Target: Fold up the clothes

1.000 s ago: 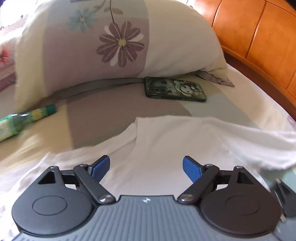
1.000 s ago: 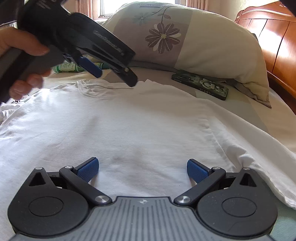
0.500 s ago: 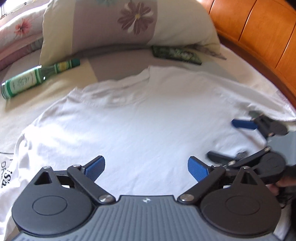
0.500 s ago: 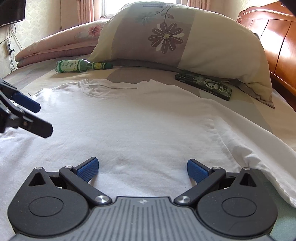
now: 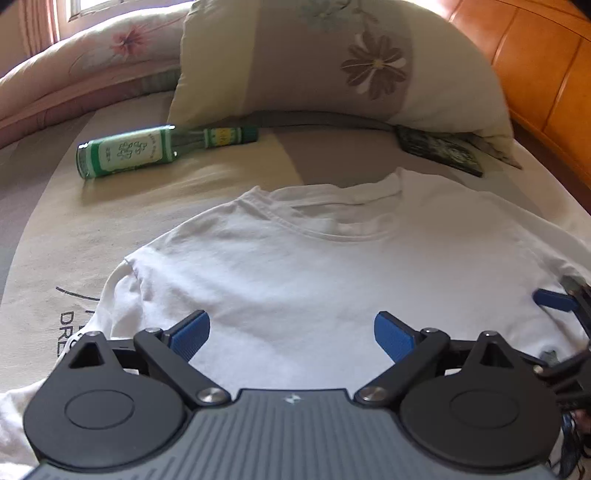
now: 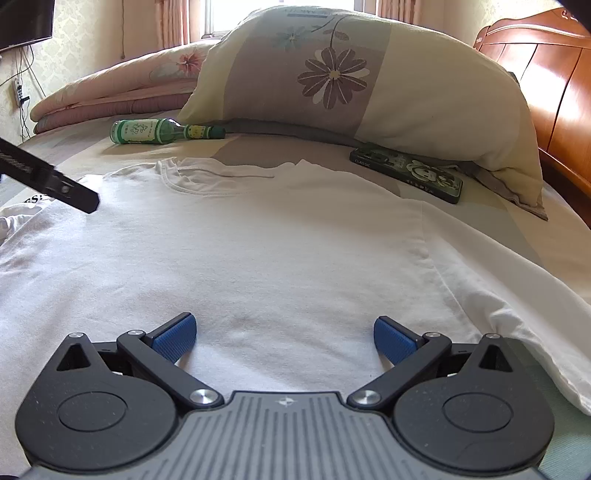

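Left wrist view: left tongs (image 5: 291, 332) gape wide, empty, over the shirt (image 5: 332, 266) spread flat mid-bed, likely lining up a sleeve fold. Bottle (image 5: 147, 151) lies near the pillow (image 5: 332, 66).

Right wrist view: right tongs (image 6: 284, 336) apart, empty, above the shirt (image 6: 258, 240); headboard (image 6: 554, 74) on the right.

place: you're in a home bedroom | on the bed: floral pillow (image 6: 351, 85), folded pink quilt (image 6: 122, 88), patterned bed sheet (image 5: 122, 206) | behind: wooden headboard (image 6: 546, 70) | walls: wallpaper, curtained window (image 6: 221, 14), wall-mounted screen (image 6: 22, 18)
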{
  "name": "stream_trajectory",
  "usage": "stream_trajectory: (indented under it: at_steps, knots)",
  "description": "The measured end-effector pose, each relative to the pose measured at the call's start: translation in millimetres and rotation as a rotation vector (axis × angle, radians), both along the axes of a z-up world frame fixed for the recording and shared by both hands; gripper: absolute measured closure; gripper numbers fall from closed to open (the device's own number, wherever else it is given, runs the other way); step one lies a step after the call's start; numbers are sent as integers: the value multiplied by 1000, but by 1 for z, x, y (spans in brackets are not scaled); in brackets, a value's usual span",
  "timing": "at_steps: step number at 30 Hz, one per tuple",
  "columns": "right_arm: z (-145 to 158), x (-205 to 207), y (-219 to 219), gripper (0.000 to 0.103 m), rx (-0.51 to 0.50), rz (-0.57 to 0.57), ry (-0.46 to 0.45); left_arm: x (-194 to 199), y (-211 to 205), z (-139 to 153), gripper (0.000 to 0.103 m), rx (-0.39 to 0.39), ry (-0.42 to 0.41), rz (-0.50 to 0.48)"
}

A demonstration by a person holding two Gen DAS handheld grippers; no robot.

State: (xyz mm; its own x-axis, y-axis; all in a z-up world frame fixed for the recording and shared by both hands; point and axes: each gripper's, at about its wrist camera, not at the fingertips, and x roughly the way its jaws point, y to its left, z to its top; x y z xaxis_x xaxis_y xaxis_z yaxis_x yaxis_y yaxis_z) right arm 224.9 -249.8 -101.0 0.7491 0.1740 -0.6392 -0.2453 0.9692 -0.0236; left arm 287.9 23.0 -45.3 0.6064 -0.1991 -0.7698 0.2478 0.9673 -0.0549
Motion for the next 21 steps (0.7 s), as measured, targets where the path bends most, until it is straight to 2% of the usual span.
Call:
stream_trajectory:
  at_steps: [5, 8, 12, 17, 19, 21]
  knots:
    - [-1, 0, 0, 0, 1, 1, -1, -62, -10, 41, 6, -35, -11, -107]
    - [-2, 0, 1, 0, -1, 0, -2, -89, -10, 48, 2, -68, -10, -153]
    - [-2, 0, 1, 0, -2, 0, -3, -107, -13, 24, 2, -4, 15, -132]
    - [-3, -1, 1, 0, -2, 0, -3, -124, -10, -10, 2, 21, 27, -128]
    - [-3, -1, 0, 0, -1, 1, -3, -130, -4, -18, 2, 9, 47, -106]
    - [-3, -2, 0, 0, 0, 1, -3, -134, 11, -27, 2, -33, 107, -51]
